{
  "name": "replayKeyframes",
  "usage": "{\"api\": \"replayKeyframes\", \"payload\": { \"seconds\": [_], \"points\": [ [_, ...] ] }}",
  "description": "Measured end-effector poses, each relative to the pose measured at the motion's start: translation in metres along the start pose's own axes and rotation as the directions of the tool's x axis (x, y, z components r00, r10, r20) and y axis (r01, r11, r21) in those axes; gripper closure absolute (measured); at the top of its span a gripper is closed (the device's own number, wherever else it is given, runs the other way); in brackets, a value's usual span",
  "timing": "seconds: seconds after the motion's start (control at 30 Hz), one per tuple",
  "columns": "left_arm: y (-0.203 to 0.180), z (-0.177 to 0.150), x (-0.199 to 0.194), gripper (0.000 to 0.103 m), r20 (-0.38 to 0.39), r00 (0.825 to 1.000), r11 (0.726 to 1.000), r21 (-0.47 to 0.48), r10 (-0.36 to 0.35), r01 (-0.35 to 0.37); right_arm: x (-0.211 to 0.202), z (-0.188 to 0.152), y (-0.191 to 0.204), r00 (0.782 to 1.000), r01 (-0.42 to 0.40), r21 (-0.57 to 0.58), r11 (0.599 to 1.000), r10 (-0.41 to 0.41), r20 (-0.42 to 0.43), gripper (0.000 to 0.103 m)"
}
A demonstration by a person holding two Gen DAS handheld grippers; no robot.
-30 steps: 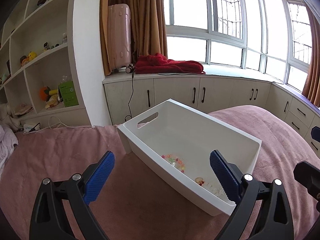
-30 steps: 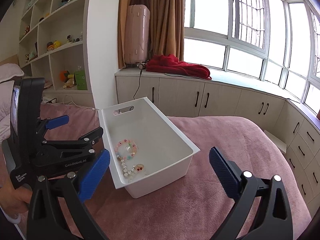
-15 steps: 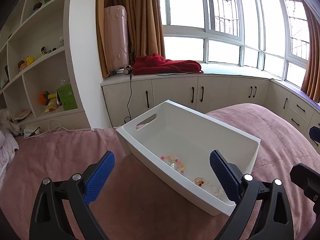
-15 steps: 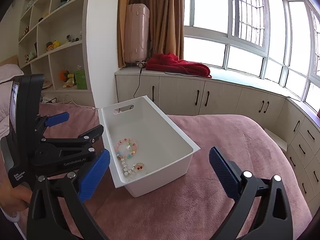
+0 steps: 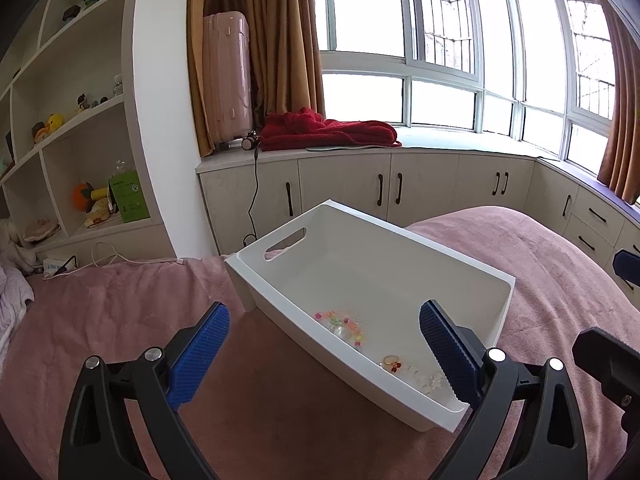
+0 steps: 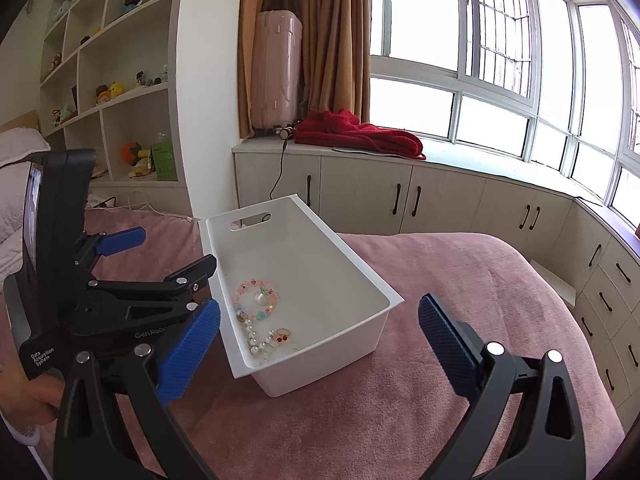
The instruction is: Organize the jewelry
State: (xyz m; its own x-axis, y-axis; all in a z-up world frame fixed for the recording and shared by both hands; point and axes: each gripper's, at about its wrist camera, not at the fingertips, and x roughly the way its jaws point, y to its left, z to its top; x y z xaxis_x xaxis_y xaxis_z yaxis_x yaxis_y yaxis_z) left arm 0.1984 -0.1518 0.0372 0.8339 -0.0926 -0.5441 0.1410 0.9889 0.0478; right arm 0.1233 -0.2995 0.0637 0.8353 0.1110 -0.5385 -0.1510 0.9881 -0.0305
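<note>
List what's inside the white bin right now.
The white bin holds a colorful bead bracelet, a pearl strand and a small gold piece with red stones, bunched at one end. The near wall hides some floor in the left view.

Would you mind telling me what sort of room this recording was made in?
Most likely a bedroom at home. A white bin of jewelry sits on a bed with a pink blanket, a bay window runs above low cabinets, and a pink suitcase stands beside shelves of toys.
</note>
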Motion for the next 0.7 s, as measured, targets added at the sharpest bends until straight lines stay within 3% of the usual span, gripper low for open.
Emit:
{"api": "replayKeyframes", "payload": {
  "seconds": [0.7],
  "points": [
    [0.0015,-0.0005,0.0013,0.006,-0.003,1.0,1.0,-0.015,-0.005,0.005,-0.0021,-0.0006,0.0028,1.0,-0.004,-0.009,1.0,0.004,0.014,0.005]
  ]
}}
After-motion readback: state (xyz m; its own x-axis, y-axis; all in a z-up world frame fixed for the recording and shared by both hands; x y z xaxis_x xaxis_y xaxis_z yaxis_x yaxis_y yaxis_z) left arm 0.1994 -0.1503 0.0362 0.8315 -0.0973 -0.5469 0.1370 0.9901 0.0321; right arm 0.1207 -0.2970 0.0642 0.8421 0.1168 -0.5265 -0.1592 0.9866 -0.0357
